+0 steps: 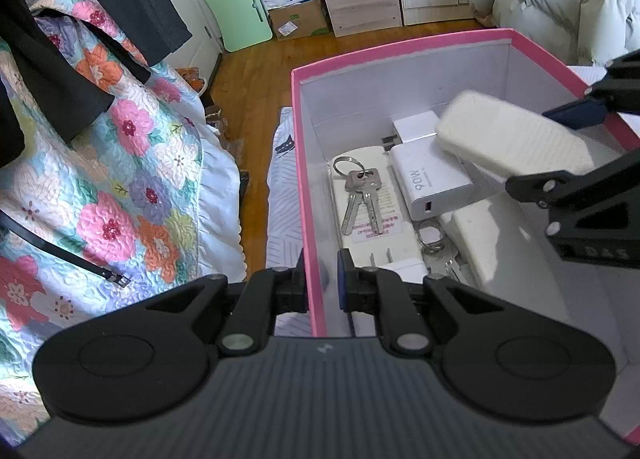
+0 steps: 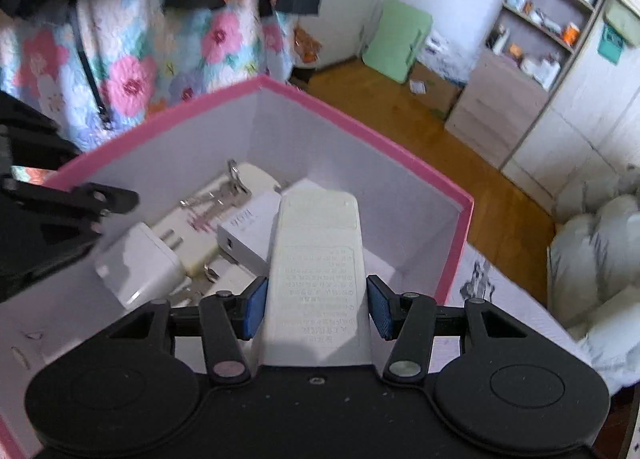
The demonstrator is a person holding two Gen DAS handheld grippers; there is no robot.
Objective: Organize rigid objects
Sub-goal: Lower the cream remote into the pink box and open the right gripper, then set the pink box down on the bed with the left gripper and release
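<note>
Pink box [image 1: 308, 195] wall sits pinched in the closed left claw [image 1: 322, 283]; keys [image 1: 360, 195] and a white charger [image 1: 430, 187] lie inside. Right claw [image 2: 316, 309] grips a white power strip [image 2: 316, 259] above them.

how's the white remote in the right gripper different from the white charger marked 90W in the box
The remote is long, slim and off-white; the 90W charger is a short, blocky, brighter white brick. The remote is held above the pink box by the right gripper; the charger lies inside it. Both are rigid white plastic.
</note>
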